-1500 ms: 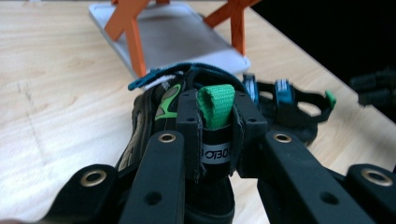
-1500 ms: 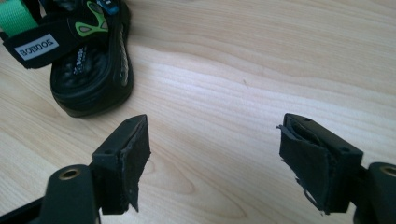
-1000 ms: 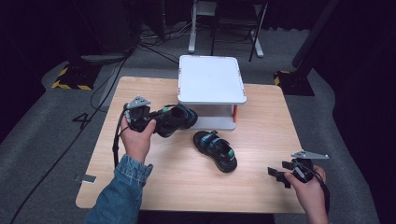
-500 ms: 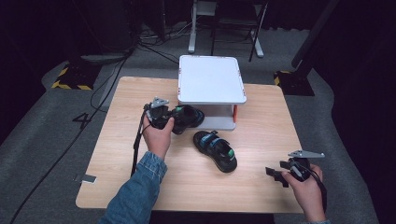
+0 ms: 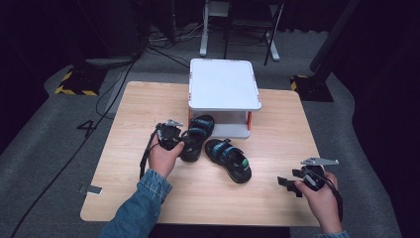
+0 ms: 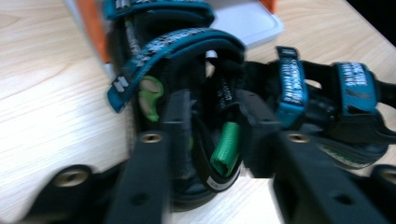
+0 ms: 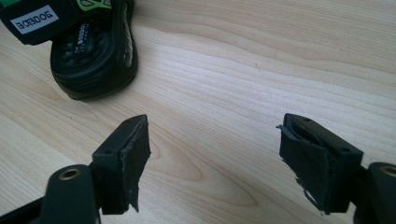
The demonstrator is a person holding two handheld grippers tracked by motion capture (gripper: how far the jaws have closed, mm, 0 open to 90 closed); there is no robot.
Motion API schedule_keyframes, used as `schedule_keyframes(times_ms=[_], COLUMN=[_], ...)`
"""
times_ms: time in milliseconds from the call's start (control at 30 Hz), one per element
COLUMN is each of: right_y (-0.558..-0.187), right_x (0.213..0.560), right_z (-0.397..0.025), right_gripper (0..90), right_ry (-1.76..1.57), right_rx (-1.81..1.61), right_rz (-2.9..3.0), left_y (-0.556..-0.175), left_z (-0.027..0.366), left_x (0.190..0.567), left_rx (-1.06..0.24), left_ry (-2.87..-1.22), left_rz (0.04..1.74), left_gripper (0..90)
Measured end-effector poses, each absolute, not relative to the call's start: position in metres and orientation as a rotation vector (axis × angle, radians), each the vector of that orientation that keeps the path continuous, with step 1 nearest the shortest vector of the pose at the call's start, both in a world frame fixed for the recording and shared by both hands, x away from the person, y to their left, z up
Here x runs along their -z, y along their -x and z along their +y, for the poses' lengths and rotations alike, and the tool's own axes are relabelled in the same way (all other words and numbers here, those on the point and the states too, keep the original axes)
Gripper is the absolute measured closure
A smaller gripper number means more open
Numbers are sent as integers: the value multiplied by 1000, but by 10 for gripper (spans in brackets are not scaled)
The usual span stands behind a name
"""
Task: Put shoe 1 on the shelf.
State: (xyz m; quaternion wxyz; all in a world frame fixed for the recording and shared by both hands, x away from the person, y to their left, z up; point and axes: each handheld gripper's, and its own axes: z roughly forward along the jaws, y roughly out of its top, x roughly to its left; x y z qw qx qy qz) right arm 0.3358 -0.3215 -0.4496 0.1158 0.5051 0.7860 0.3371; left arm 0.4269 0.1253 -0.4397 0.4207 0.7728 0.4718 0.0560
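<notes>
Overhead, a pale wooden table [image 5: 148, 109] stands on grey carpet [image 5: 44, 134], white stand [image 5: 224, 84] at 12 o'clock. Left gripper [image 5: 173, 139] pinches one sandal [image 6: 187, 93]; the other sandal [image 5: 229, 158], labelled "BOBDOG", lies centre. Right gripper [image 5: 289, 183] gapes at 4 o'clock.

Held sandal [image 6: 187, 93] heel covered by left claw [image 6: 212, 135] jaws and blurred, second sandal [image 7: 88, 51] cut off at 11 o'clock, white stand [image 6: 243, 21] cropped at 12 o'clock, person's forearms cut at 6 o'clock

High view overlooks whole table [image 5: 148, 99]; gripper views sit close, low; all share sandal [image 5: 229, 159] [image 6: 336, 112] [image 7: 88, 51].
</notes>
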Motion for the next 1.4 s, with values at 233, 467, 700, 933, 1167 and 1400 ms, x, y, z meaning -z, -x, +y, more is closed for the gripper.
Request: schedule_keyframes(times_ms=[233, 467, 700, 933, 1167, 1400], right_y=[-341, -346, -349, -353, -353, -348], right_x=[449, 450, 449, 452, 454, 455], right_z=[-319, -316, -310, -303, -304, -309], right_gripper=[248, 247, 246, 246, 246, 246], right_ry=[-1465, -1451, -1435, -1417, -1426, -1446], right_rx=[-1000, -1003, -1014, -1011, -1001, -989], right_rz=[2315, 2330, 2336, 2365, 2367, 2350], left_y=[-420, -389, -369, -377, -383, -394], left_z=[127, 138, 155, 150, 140, 136], left_x=[440, 420, 430, 457, 473, 477], left_rx=[-237, -349, -290, -264, -232, -242], left_ry=[-1971, -2027, -2118, -2231, -2273, -2222], left_rz=[1101, 1026, 1106, 1133, 1101, 1054], left_gripper=[368, 261, 337, 698, 801, 784])
